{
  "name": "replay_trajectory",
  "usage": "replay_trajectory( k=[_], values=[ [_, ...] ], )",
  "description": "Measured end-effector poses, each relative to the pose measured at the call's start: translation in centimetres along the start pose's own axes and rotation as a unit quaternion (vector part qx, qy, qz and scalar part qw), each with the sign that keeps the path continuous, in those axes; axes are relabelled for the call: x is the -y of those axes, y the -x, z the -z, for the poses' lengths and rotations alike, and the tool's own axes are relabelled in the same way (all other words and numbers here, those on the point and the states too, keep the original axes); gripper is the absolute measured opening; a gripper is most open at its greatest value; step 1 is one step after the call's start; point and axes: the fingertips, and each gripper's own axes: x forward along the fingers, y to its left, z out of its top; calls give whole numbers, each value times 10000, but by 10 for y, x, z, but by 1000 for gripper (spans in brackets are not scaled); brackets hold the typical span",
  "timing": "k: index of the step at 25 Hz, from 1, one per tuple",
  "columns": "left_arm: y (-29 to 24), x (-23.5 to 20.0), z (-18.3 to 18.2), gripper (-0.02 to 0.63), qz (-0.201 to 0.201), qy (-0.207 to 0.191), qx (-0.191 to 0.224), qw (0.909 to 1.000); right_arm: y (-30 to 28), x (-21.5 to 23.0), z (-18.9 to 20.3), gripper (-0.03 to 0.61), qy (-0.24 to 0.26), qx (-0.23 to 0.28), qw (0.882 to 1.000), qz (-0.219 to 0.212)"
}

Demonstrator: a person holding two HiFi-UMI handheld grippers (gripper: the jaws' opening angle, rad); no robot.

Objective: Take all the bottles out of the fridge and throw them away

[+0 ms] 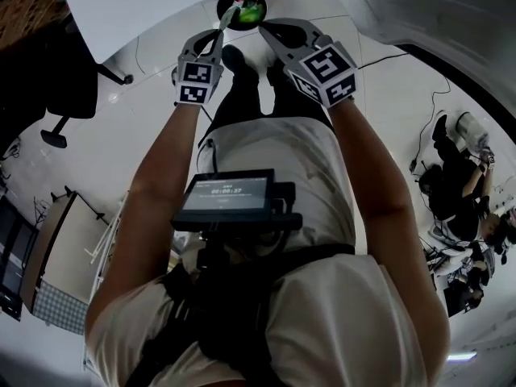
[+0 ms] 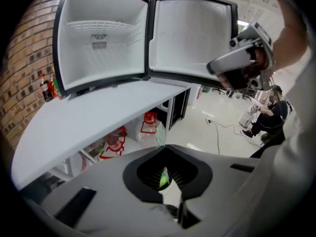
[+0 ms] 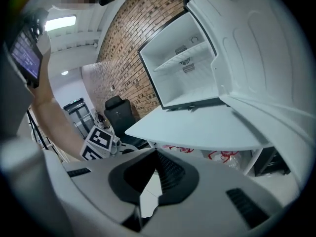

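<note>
Fridge [image 2: 101, 38] sits on white bench [image 2: 89, 117] against brick wall [image 3: 126, 48], door [image 2: 190, 38] swung fully open, white interior and one shelf showing. Small bottles [image 2: 47, 87], red and green, stand just beside fridge's left wall, against the bricks; too small to count. Under the bench: clear containers with red print [image 2: 148, 125], can't tell if they're bottles or bags.

Left tool [image 2: 166, 148] is closed, tips together. A green sliver [image 2: 163, 177] shows in the gap between its pads; can't tell if it's pinched there or is something lower down seen through the gap. In head view a thin pale strip [image 1: 228, 18] runs from this tool's tip toward black round bin [image 1: 260, 16] on the floor, which has green stuff inside. Both tools are over or near the bin.

Right tool [image 3: 155, 152] is closed too, tips meeting, nothing between them, floor visible through the gap. It sits just beside the left tool.
</note>
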Motion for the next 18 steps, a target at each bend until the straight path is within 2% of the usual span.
replay_trajectory(
  k=[3, 7, 12, 13, 14, 18],
  values=[
    [-17, -11, 24, 8, -87, 231, -286, 9993, 1, -9, 6, 6, -45, -59, 9999, 70],
    [-29, -30, 32, 8, -194, 117, -468, 9986, 4, -16, 5, 6, -72, -115, 9998, 146],
    [-31, -43, 27, 25, -344, 106, -397, 9986, 8, -18, 5, 6, -78, -123, 9998, 138],
    [-32, -43, 27, 42, -353, 120, -375, 9986, 9, -17, 6, 6, -75, -122, 9998, 142],
    [-32, -43, 27, 87, -355, 125, -358, 9987, 9, -16, 6, 6, -75, -113, 9998, 150],
    [-32, -48, 27, 94, -431, 114, -316, 9985, 9, -12, 5, 6, -109, -39, 9997, 207]
  ],
)
